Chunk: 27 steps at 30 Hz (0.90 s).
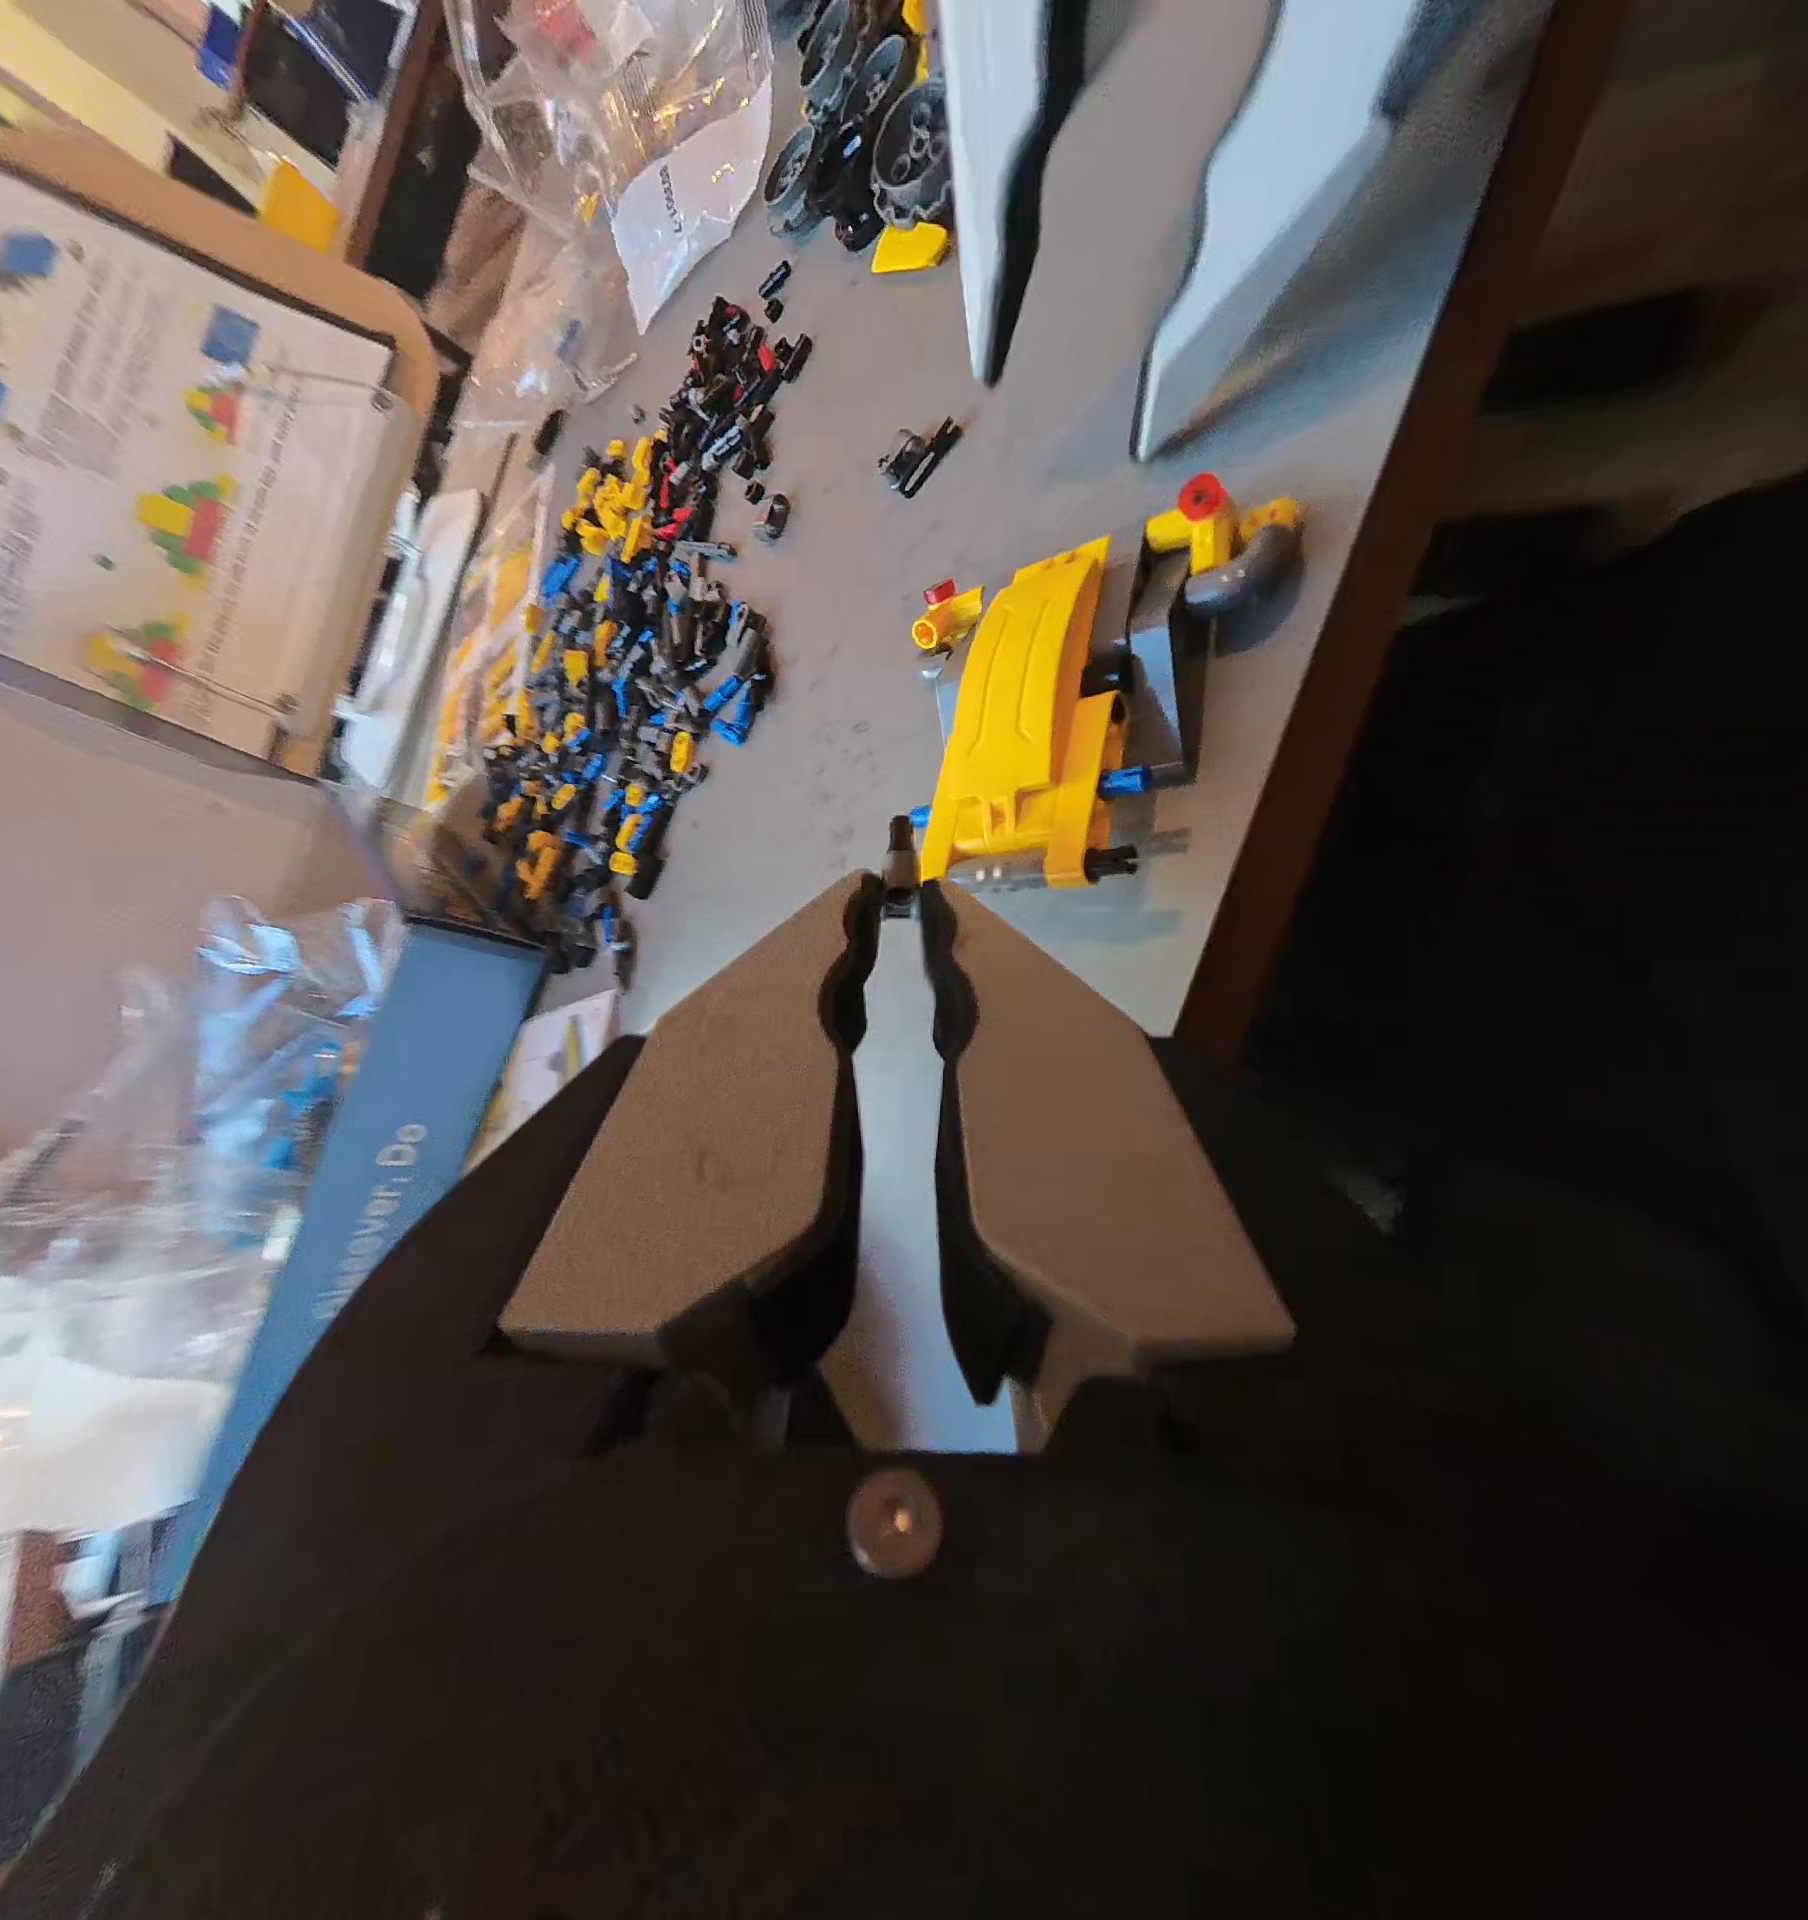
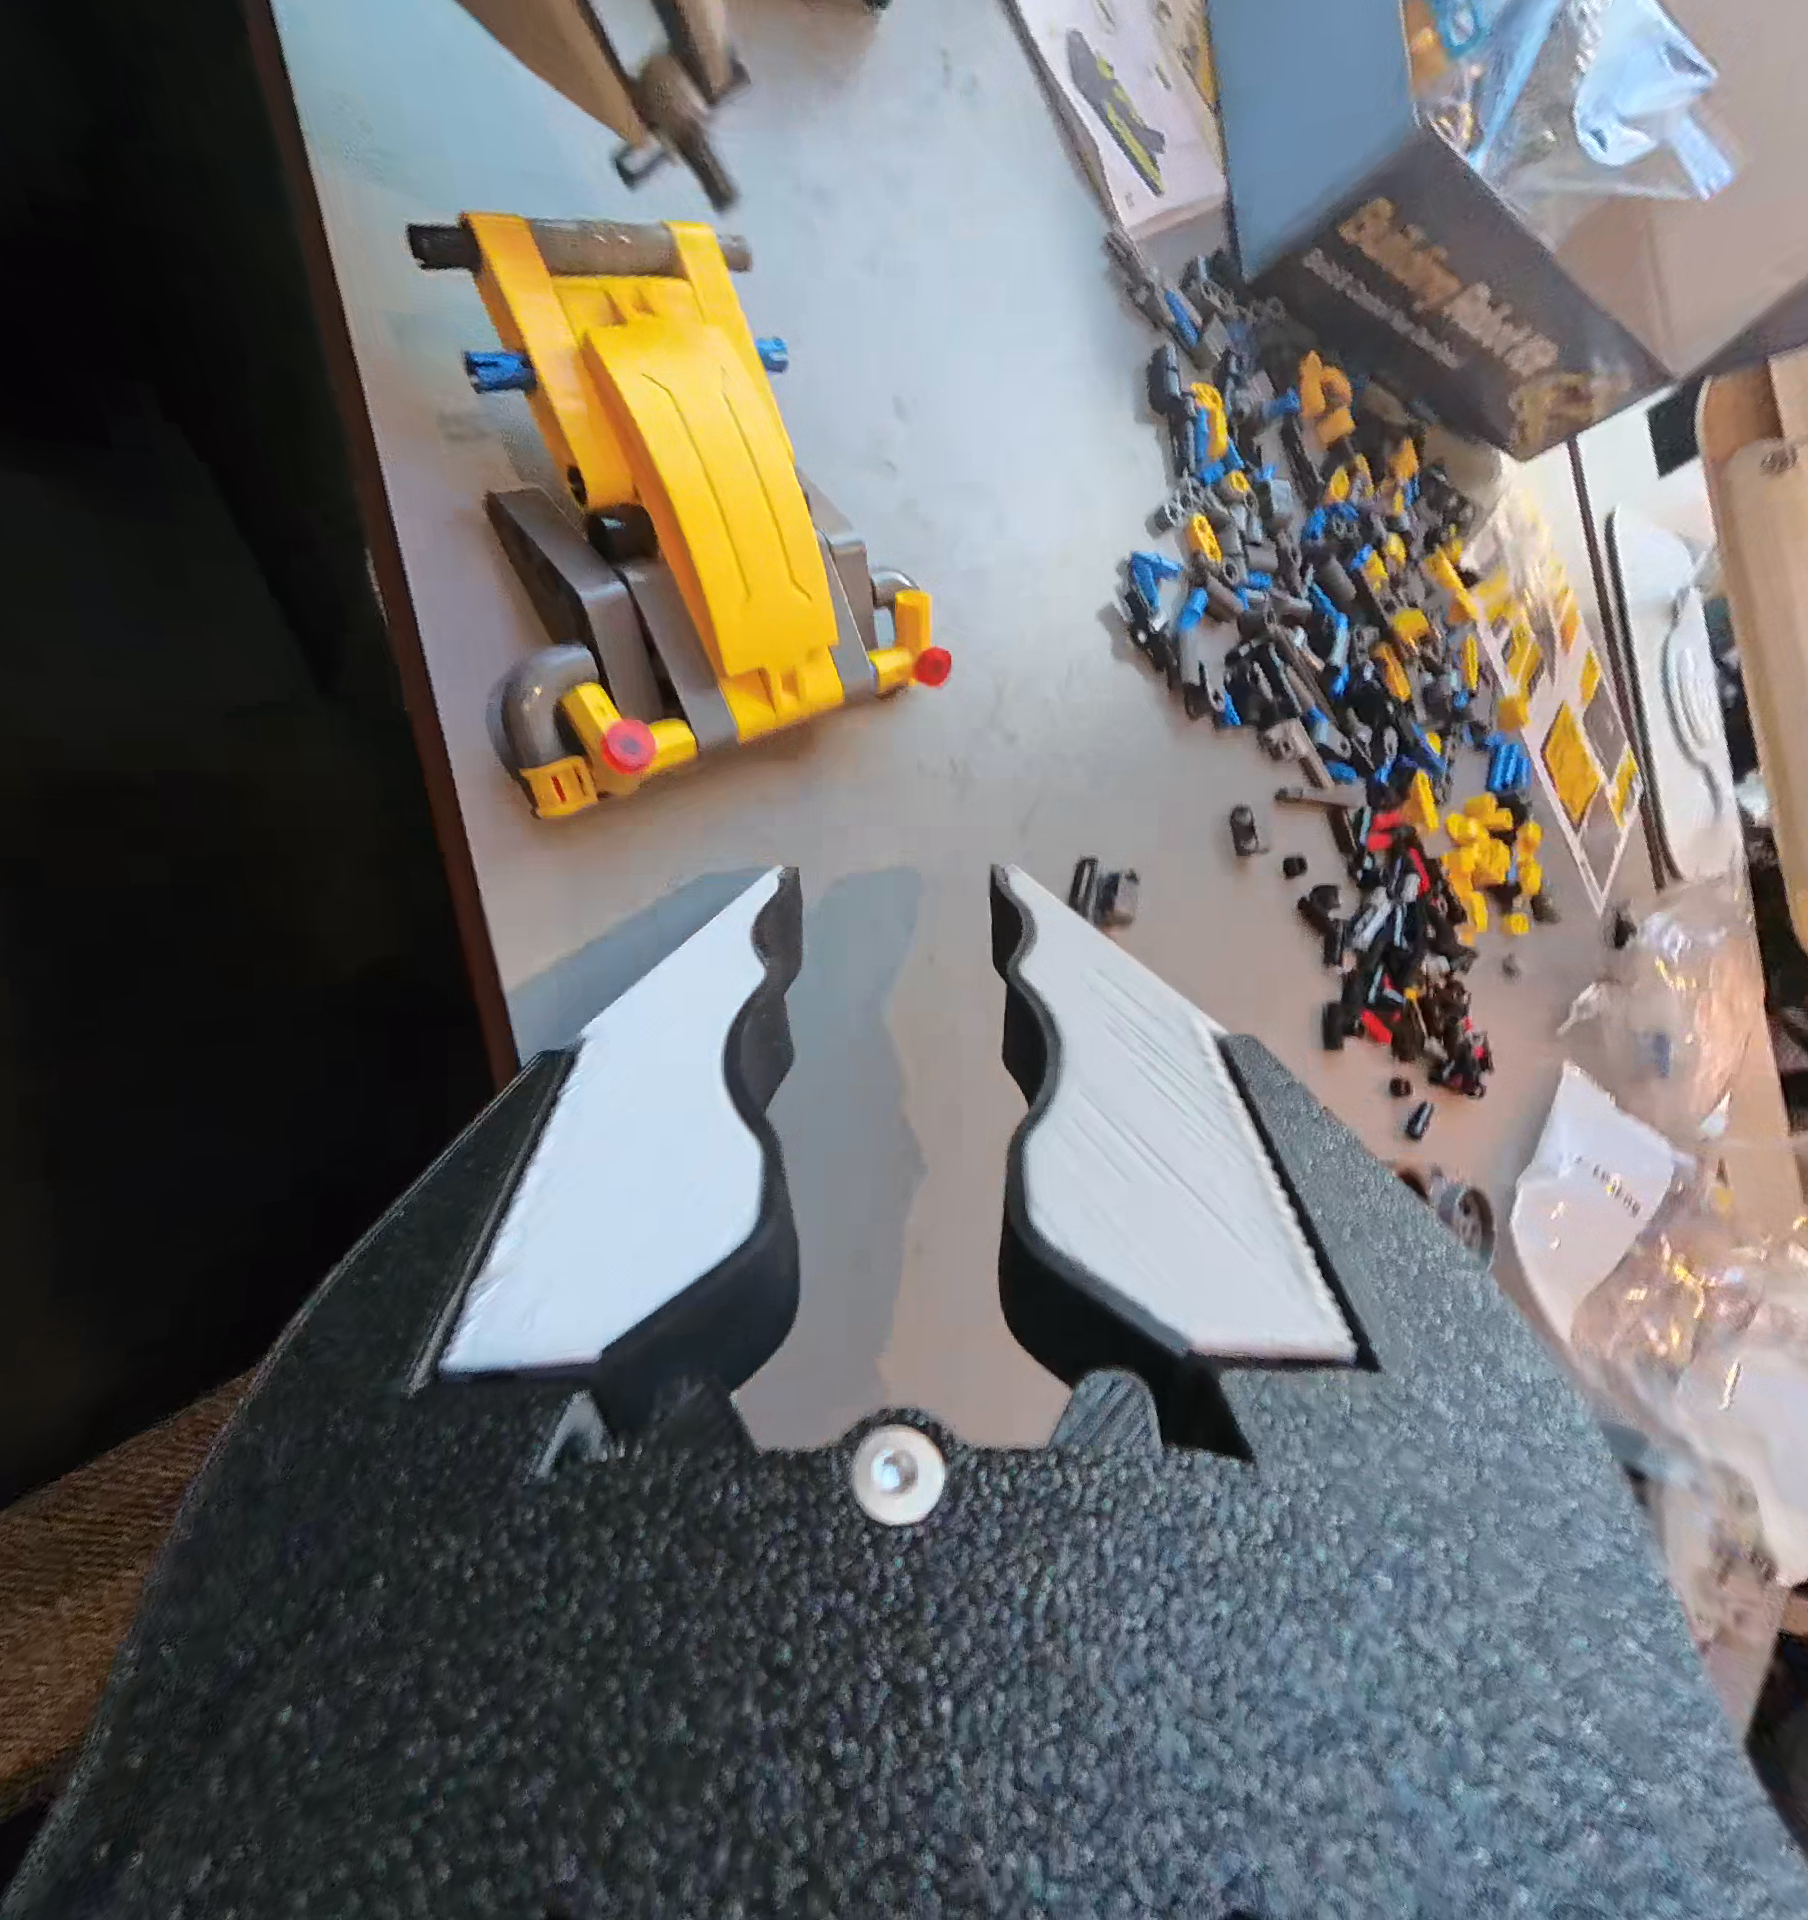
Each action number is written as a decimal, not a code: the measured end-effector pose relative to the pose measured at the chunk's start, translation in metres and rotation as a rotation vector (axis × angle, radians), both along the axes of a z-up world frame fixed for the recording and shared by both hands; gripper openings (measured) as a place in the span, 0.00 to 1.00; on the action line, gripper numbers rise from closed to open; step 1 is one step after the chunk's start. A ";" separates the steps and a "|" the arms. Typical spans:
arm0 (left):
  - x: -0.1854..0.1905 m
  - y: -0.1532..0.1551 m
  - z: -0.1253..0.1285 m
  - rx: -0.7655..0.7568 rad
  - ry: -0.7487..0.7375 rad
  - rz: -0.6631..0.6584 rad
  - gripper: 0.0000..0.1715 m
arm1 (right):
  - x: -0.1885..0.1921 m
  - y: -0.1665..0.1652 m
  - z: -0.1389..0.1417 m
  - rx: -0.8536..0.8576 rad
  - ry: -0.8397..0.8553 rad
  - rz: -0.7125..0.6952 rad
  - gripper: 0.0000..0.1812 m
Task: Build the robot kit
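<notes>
My left gripper (image 1: 900, 896) is shut on a small dark grey pin (image 1: 900, 854) at its fingertips, held just short of the near end of a yellow and grey brick-built model (image 1: 1035, 717) lying near the table edge. In the right wrist view the same model (image 2: 671, 499) lies ahead and left of my right gripper (image 2: 895, 894), which is open and empty above the bare grey table (image 2: 941, 582). The left gripper (image 2: 671, 94) with its pin shows at the top of that view. The right gripper's white fingers (image 1: 1264, 270) show at the top of the left wrist view.
A spread of small black, blue, yellow and red parts (image 2: 1367, 665) lies on the table, also in the left wrist view (image 1: 630, 675). A dark box (image 2: 1419, 301), clear plastic bags (image 2: 1710, 1247), an instruction booklet (image 2: 1128, 114), sticker sheets (image 2: 1565, 707) and black wheels (image 1: 869, 135) surround it. The table's wooden edge (image 2: 391, 582) runs beside the model. My right fingertips sit around 12 cm from my left ones.
</notes>
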<state>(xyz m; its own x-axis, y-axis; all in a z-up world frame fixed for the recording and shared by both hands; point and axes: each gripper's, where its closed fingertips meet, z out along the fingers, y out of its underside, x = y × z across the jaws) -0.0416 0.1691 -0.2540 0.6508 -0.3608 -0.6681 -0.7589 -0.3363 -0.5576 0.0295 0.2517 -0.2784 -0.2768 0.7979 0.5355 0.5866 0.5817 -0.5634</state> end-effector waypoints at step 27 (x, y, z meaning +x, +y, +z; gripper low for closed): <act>0.054 -0.037 0.017 0.108 0.094 -0.247 0.03 | -0.024 -0.120 0.042 0.196 0.187 0.337 0.01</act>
